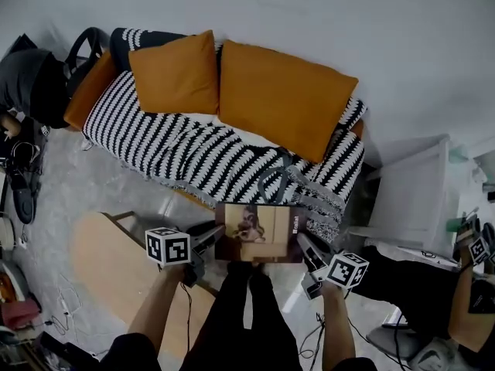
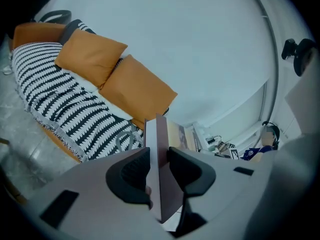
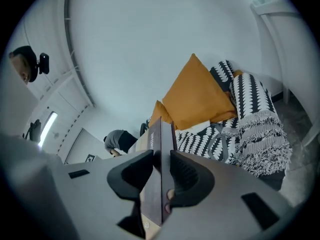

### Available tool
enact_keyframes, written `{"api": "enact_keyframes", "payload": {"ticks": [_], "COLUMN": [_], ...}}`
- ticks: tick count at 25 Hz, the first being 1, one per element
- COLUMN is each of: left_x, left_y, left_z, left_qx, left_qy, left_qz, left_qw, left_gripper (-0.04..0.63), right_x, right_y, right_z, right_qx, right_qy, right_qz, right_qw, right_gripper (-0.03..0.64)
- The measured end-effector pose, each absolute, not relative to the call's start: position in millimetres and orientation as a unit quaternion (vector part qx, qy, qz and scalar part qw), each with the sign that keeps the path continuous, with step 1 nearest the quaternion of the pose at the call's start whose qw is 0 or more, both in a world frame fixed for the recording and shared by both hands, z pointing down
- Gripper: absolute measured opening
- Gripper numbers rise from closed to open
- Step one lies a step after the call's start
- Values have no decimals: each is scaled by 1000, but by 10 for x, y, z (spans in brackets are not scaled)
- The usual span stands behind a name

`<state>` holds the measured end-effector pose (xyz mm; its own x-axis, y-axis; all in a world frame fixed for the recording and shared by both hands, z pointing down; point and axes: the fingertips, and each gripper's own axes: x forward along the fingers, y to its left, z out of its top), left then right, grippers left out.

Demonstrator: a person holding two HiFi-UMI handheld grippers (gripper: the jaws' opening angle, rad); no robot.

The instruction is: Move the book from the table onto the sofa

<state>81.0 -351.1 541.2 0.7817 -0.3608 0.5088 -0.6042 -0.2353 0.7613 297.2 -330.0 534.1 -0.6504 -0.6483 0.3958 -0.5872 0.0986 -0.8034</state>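
Hidden parts: in the head view my two grippers cover the left and right edges of the book, and my dark trouser legs cut off its near edge. I cannot read the picture on its cover.
Gripper views: each one shows the book only from its edge, as a thin dark slab, so the cover is not visible there.
Left gripper: its jaws are clamped on the book's left edge, with the black pads pressing both faces.
Right gripper: its jaws are clenched on the opposite edge in the same way.
Book, place: it is carried in the air between the grippers, off the table, just before the front edge of the sofa. I cannot tell if it touches the fringe of the cover.
Book, direction: it lies nearly flat with the cover up. Its long axis seems to run from one gripper to the other, along the sofa front.
Materials: the book is stiff and rectangular, with a brownish cover. The table is rounded pale wood. The sofa has a woven black and white zigzag throw, and two soft orange cushions lean on the wall.
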Motion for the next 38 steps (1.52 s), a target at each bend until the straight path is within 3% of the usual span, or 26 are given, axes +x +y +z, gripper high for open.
{"api": "enact_keyframes", "payload": {"ticks": [21, 38], "left_x": [870, 881], "left_y": [-4508, -5109], "left_z": [7682, 8348], "left_qx": [744, 737], "left_qy": [-314, -290], "left_qz": [134, 121], "left_qw": [575, 599], "left_gripper": [128, 130], "right_x": [3047, 3043], "right_y": [-4355, -4875], "right_z": [7631, 8219], "right_qx": [-414, -441], "right_qy": [709, 687], "right_qz": [-570, -578], "right_qw": [11, -5], "right_gripper": [121, 121]}}
